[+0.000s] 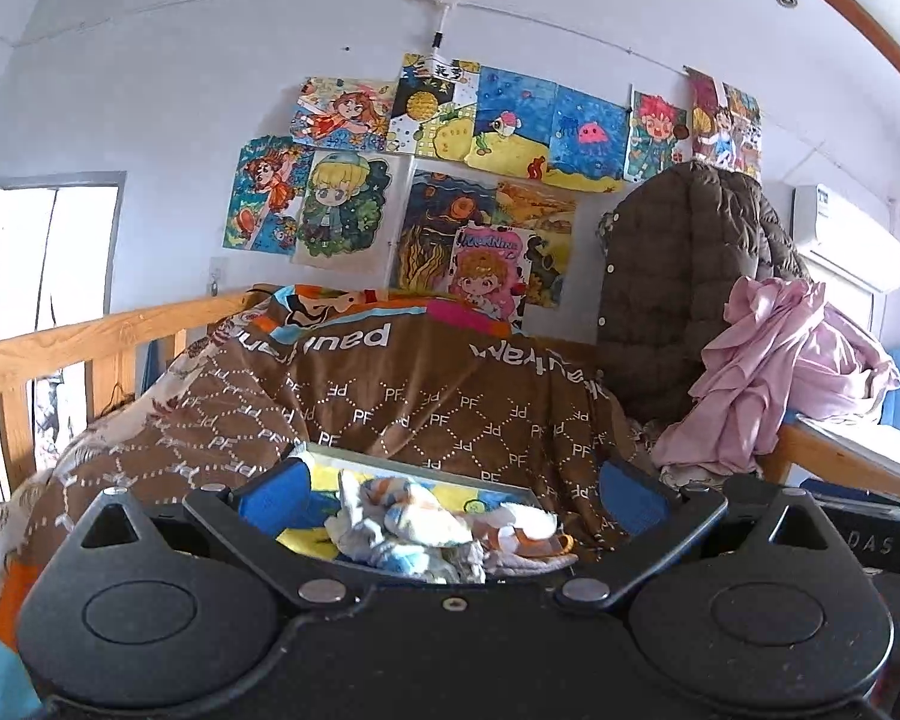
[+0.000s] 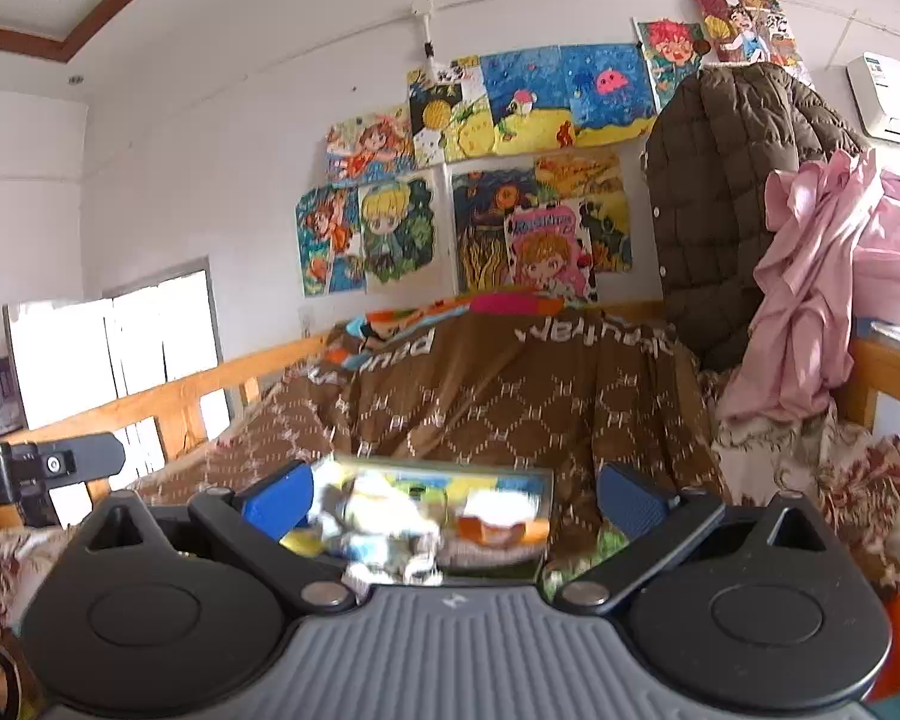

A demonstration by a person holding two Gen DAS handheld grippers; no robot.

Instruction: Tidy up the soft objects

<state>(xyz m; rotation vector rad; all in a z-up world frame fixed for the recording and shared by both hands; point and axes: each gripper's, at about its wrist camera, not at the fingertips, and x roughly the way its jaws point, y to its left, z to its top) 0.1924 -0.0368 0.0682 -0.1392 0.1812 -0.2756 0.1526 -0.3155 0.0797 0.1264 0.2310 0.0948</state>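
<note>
A heap of small soft cloth pieces point(image 1: 438, 528), white with orange and blue, lies on a flat tray point(image 1: 510, 489) with a pale rim and a yellow and blue print. My left gripper point(image 1: 453, 495) stands open just above the heap, its blue pads point(image 1: 273, 495) wide apart on either side, gripping nothing. In the right wrist view the same heap point(image 2: 390, 528) and tray point(image 2: 540, 480) are blurred. My right gripper point(image 2: 453, 498) is open over them too, with nothing between its blue pads point(image 2: 630, 498). The near part of the heap is hidden behind both gripper bodies.
A brown patterned blanket point(image 1: 420, 408) covers the bed behind the tray. A wooden rail point(image 1: 90, 336) runs along the left. A brown quilted jacket point(image 1: 690, 276) and pink cloth point(image 1: 774, 372) hang at the right. Part of the other gripper's black body point(image 2: 42, 468) shows far left.
</note>
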